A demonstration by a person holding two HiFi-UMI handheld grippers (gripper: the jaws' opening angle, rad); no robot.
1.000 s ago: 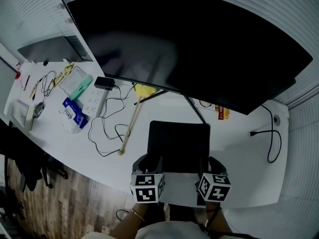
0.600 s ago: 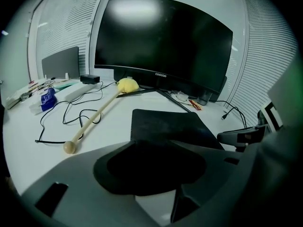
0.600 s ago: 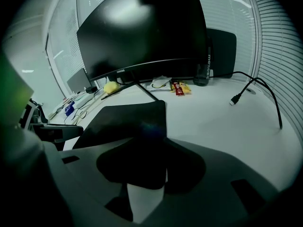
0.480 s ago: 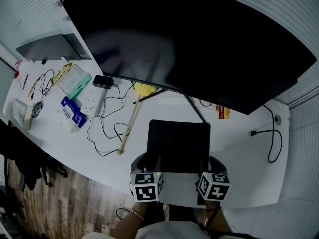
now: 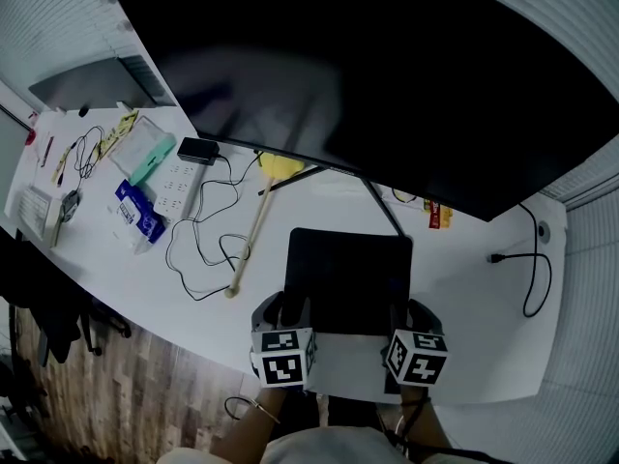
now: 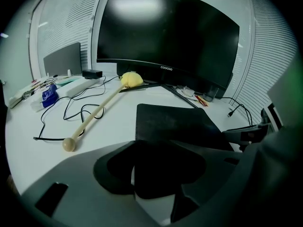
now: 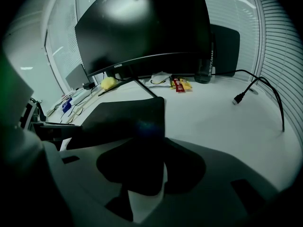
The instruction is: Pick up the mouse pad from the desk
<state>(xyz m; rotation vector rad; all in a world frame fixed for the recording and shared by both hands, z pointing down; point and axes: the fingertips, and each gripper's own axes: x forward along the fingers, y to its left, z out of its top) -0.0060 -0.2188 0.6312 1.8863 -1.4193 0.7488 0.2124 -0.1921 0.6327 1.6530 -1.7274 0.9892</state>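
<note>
The black mouse pad (image 5: 348, 276) lies flat on the white desk (image 5: 464, 307), in front of the monitor stand. My left gripper (image 5: 293, 309) is at the pad's near left corner and my right gripper (image 5: 399, 314) at its near right corner. Both pairs of jaws have just been opening and stand wide. In the left gripper view the pad (image 6: 175, 122) reaches in between the left gripper's (image 6: 156, 167) jaws, unpinched. The right gripper view shows the pad (image 7: 123, 115) likewise running into the right gripper's (image 7: 144, 167) open jaws.
A large curved monitor (image 5: 387, 85) hangs over the back of the desk. A long wooden stick with a yellow head (image 5: 253, 230) and black cables (image 5: 203, 249) lie left of the pad. Further left are a power strip (image 5: 179, 189) and a blue packet (image 5: 135, 213). A loose cable (image 5: 527, 278) lies right.
The head view has tilted a little. The pad and both grippers keep their places at the desk's near edge.
</note>
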